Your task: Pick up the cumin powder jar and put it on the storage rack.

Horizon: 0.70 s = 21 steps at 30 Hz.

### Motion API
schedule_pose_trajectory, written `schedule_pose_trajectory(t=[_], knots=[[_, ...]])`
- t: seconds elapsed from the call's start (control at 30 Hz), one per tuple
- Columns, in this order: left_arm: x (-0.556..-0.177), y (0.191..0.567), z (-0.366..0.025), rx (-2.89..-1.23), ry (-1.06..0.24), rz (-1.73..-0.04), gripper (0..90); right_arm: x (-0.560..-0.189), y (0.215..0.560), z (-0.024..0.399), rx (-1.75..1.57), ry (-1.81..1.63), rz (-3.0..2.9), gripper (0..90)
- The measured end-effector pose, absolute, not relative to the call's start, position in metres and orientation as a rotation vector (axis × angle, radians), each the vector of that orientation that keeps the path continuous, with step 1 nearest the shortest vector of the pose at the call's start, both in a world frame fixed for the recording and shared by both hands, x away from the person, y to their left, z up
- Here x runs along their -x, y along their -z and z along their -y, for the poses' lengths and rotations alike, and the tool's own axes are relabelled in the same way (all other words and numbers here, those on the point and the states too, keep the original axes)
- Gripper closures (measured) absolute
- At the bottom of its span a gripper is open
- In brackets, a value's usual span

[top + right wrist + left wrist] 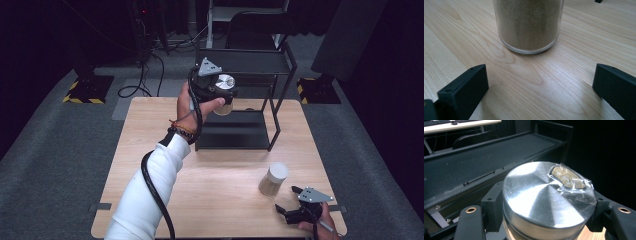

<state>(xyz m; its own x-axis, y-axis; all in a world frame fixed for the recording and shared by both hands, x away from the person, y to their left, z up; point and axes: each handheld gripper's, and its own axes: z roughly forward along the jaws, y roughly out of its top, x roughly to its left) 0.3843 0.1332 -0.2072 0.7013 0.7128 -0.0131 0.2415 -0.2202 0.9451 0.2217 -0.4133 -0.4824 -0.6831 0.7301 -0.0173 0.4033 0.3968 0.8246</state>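
We see the left gripper near the top centre of the high view, raised above the table, its jaws clamped on a jar with a silver lid; the left gripper view shows that lid between the two black jaws, with a patch of clear tape on its upper right part. The right gripper lies at the lower right of the high view, jaws spread wide with nothing between them. Just up and left of it a second jar of sandy powder stands upright on the wood, apart from the jaws; the right gripper view shows its base at top centre. The table is pale wood. A black two-level rack stands on its far half, below the held jar. Grey carpet surrounds the table; the room behind is dark, with cables on the floor at upper left.
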Motion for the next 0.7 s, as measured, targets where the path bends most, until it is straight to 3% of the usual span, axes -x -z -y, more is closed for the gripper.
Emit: schedule_pose_trajectory(t=[0.7], knots=[[-0.418,0.158,-0.119,-1.812,-0.553,-0.710,32.2,-0.222,0.482,0.413,-0.983,-1.189,-2.280,0.1]])
